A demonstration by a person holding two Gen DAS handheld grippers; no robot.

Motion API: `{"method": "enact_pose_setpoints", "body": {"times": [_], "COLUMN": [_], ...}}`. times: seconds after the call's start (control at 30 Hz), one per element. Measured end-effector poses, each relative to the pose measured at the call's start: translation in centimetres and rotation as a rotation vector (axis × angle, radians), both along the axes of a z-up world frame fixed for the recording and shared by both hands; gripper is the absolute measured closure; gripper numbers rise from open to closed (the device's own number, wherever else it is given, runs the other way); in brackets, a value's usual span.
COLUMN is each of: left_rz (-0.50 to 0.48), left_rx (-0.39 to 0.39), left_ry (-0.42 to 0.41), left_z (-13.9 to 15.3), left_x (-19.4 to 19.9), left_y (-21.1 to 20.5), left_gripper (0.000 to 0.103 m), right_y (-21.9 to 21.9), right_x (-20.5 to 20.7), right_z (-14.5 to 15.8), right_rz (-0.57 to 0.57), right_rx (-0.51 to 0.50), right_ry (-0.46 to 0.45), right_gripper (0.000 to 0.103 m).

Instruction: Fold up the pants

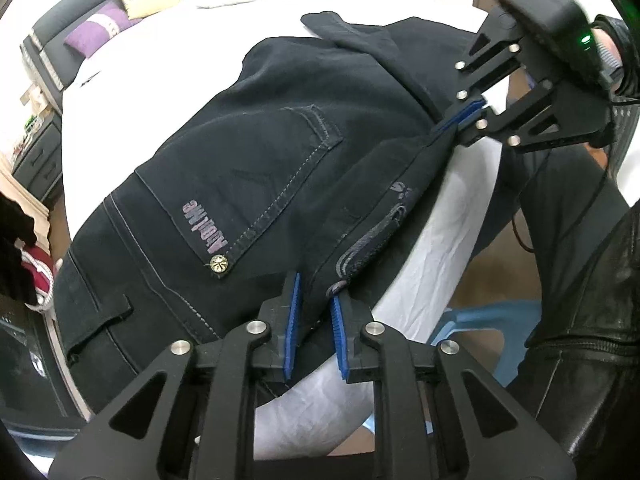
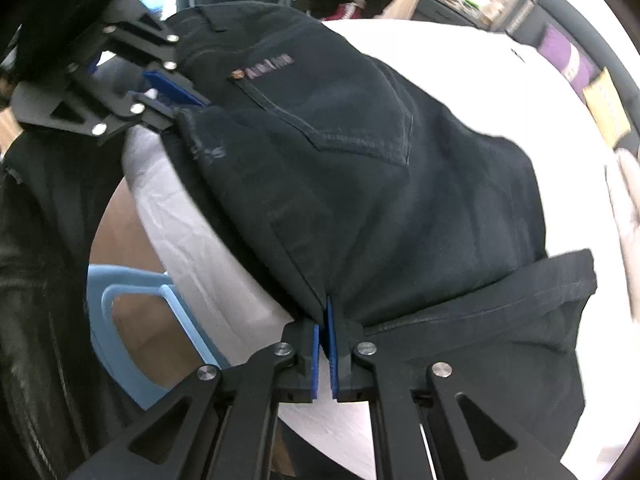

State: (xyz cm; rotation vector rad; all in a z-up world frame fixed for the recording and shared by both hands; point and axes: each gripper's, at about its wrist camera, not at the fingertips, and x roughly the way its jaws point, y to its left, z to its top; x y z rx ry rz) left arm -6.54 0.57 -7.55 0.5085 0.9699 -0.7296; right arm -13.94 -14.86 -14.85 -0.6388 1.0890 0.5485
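The black pants (image 1: 256,168) lie on the white bed (image 1: 192,52), seat up, reaching to its near edge. My right gripper (image 2: 323,320) is clenched on a fold of the leg fabric at that edge. My left gripper (image 1: 314,300) sits at the waistband beside the back pocket (image 1: 256,184); its jaws stand a little apart with cloth between them, and I cannot tell whether they bite. The denim looks thick and fairly heavy, limp but with stiff seams, so I judge the waistband and side seam the surest places to hold; thin single layers may slip. The lower legs run out of view past the pocket, and the right wrist view is blurred.
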Motion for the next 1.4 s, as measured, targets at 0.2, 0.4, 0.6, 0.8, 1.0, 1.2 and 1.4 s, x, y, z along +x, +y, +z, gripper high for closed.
{"method": "enact_pose_setpoints", "body": {"times": [0.2, 0.4, 0.6, 0.8, 1.0, 1.2, 1.4], "left_rz": [0.009, 0.127, 0.222, 0.236, 0.245, 0.249, 0.249], "left_rx": [-0.046, -0.194, -0.16, -0.198, -0.206, -0.226, -0.235], "left_ry": [0.086, 0.052, 0.2, 0.211, 0.232, 0.262, 0.267], "left_z": [4.1, 5.7, -1.7, -1.7, -2.6, -3.2, -3.3], "left_x": [-0.5, 3.2, 7.1, 7.6, 8.1, 8.3, 8.2], "left_y": [3.1, 0.2, -4.5, -4.5, -4.4, -3.5, -3.0], "left_gripper": [0.079, 0.079, 0.079, 0.079, 0.079, 0.079, 0.079], "right_y": [-0.4, 0.6, -3.8, -16.6, -26.8, -30.5, -31.1], "right_x": [-0.6, -0.4, 0.4, 4.9, 13.6, 20.3, 23.2], "right_z": [-0.2, -0.5, 2.3, 7.3, 5.9, -1.3, -3.3], "right_rz": [-0.052, -0.143, -0.318, -0.735, -1.067, -1.342, -1.356], "right_rx": [0.017, 0.062, 0.335, 0.724, 0.975, 1.023, 1.076], "right_ry": [-0.039, -0.058, 0.021, -0.062, -0.082, 0.059, 0.06], "right_gripper": [0.097, 0.091, 0.043, 0.043, 0.043, 0.043, 0.071]}}
